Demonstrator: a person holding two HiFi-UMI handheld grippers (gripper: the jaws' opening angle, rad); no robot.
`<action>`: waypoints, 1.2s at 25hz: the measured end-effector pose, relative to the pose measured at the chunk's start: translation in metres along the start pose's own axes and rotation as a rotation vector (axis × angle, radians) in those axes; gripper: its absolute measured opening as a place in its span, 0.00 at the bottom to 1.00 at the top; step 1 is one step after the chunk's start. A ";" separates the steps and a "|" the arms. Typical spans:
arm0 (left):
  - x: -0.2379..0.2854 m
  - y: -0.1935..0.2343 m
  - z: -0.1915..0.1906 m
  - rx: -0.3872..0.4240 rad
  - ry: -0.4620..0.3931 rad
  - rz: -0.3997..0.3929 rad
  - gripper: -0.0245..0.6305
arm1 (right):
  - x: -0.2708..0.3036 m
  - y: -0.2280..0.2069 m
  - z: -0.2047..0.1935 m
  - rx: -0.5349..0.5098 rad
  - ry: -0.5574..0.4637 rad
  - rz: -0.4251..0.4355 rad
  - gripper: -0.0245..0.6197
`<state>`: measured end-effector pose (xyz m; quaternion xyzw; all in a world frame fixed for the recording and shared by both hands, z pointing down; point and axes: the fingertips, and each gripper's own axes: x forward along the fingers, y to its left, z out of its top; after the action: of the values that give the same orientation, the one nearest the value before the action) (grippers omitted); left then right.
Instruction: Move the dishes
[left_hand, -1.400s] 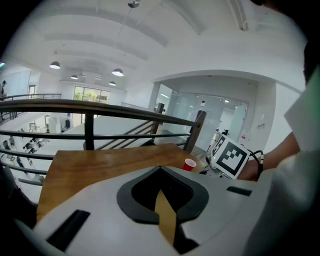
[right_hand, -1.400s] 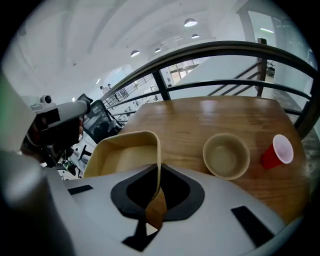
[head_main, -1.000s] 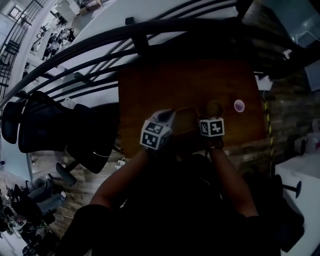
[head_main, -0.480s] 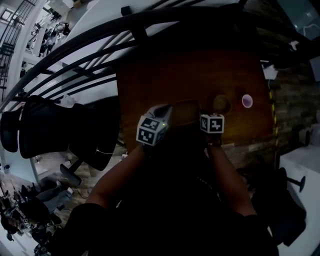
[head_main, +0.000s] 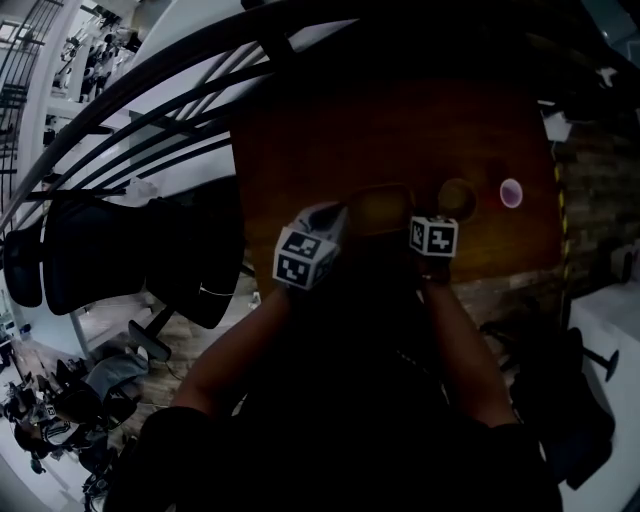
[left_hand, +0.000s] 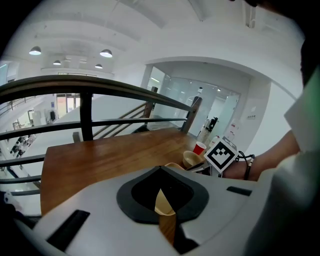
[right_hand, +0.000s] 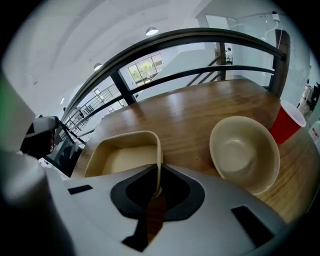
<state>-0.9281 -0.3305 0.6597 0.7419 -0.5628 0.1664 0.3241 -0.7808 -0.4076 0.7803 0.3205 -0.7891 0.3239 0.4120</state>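
Noted no change of grip since a second ago; only slight drift of head view. Found left tongs (left_hand: 164, 210) closed on thin rim of tan rectangular dish (right_hand: 125, 157), right tongs (right_hand: 156, 195) closed on opposite rim. Recorded round bowl (right_hand: 244, 152) just right of right tongs, red cup (right_hand: 289, 121) beyond it. Logged wooden table (right_hand: 190, 115) under all, black railing (left_hand: 85, 90) past far edge, white room beyond.
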 end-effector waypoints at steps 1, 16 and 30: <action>0.001 0.001 -0.002 0.000 0.005 0.000 0.03 | 0.003 0.000 -0.001 0.002 0.002 -0.001 0.07; 0.004 -0.002 -0.011 -0.005 0.020 0.003 0.03 | 0.011 -0.002 -0.004 -0.047 -0.009 -0.003 0.12; -0.014 -0.011 0.002 -0.005 -0.056 0.009 0.03 | -0.038 -0.002 0.021 -0.126 -0.092 -0.048 0.13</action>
<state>-0.9227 -0.3200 0.6466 0.7430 -0.5754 0.1454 0.3094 -0.7712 -0.4159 0.7387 0.3274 -0.8181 0.2483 0.4023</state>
